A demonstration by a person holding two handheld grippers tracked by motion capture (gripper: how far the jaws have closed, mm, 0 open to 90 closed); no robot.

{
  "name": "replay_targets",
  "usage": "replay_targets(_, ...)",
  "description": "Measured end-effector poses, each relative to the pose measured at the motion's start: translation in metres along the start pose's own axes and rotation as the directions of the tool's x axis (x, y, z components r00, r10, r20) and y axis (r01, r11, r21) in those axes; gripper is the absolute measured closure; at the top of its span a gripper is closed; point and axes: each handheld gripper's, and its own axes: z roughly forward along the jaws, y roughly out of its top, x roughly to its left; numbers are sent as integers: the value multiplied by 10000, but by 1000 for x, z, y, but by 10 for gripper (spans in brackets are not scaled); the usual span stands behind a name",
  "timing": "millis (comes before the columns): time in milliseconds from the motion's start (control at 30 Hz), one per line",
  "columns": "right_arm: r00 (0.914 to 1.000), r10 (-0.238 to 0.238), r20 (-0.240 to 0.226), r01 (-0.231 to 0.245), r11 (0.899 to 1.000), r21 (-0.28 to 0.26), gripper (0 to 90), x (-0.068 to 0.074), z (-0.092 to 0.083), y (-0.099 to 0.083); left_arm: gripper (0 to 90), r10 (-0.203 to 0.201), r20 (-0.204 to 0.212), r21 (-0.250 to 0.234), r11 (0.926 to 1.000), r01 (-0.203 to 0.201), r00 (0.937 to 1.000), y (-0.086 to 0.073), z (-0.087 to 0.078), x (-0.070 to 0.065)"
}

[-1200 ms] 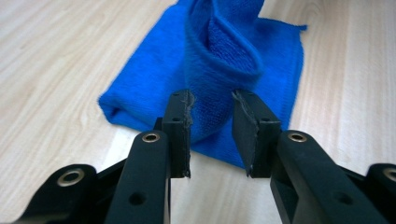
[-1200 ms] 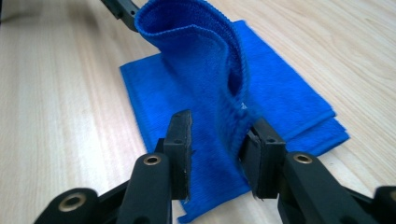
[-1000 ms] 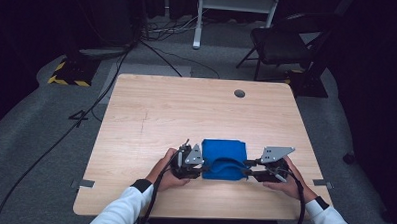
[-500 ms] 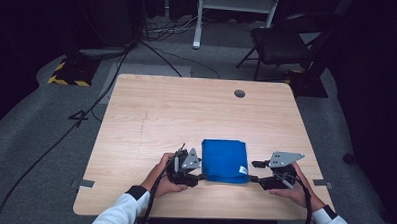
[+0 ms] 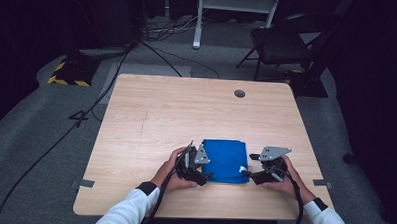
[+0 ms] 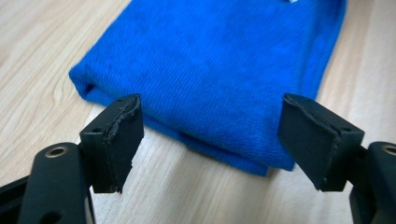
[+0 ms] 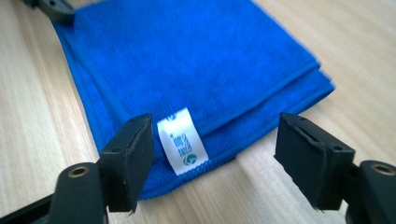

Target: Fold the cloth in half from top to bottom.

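Note:
A folded blue cloth (image 5: 226, 160) lies flat on the wooden table (image 5: 186, 116) near its front edge. At the cloth's left side is my left gripper (image 5: 205, 175), whose jaws have just been opening; in the left gripper view they stand wide apart in front of the cloth (image 6: 219, 74), with nothing pressed between them. My right gripper (image 5: 248, 175) sits at the cloth's right front corner. Its jaws have also just been opening and stand wide before the cloth (image 7: 187, 70) and its white label (image 7: 183, 140).
A round cable hole (image 5: 239, 93) sits at the table's far right. A dark chair (image 5: 284, 45) and a white stand (image 5: 235, 8) are beyond the table. Cables (image 5: 86, 113) run over the grey floor at the left.
The cloth was bunched and held between both grippers; now it lies flat and folded. Both grippers have let go, opened and drawn back slightly toward the front edge.

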Motion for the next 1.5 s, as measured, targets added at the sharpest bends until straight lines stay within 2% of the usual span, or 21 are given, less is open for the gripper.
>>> replay_targets(167,9999,-61,-95,63,9998,194,279,2,7,-4,223,-16,65,387,9993,14,10000,-6,5,1)
replay_targets(267,9998,-50,-213,53,9999,151,296,3,8,-4,224,-91,107,358,9993,87,9999,-8,6,-1)
replay_targets(367,9991,-64,-430,67,10000,69,302,4,10,-5,226,148,36,459,9988,-150,9999,-8,7,-4)
replay_targets(433,9988,1,-495,0,10000,13,302,5,12,-5,230,27,132,405,9992,-33,9999,-9,8,-3)
replay_targets(533,9982,-167,-580,173,9998,102,301,9,17,-5,227,-125,270,397,9991,114,9996,-11,8,0)
replay_targets(833,9970,108,-765,-110,9999,-30,296,7,24,-1,212,-65,340,252,9997,56,9994,-15,8,5)
replay_targets(1133,9974,207,-693,-213,9997,-83,295,0,41,14,208,-295,-44,84,9995,295,9996,-20,6,20)
replay_targets(1267,9977,248,-636,-261,9995,-193,294,-4,46,18,208,-643,-199,122,9978,645,9977,-22,5,30)
replay_targets(1367,9979,346,-549,-351,9994,-82,295,-7,50,23,205,-874,-415,192,9959,883,9953,-23,5,40)
replay_targets(1500,9978,492,-443,-497,9987,-106,296,-13,58,29,197,-1100,-439,221,9936,1110,9930,-25,6,50)
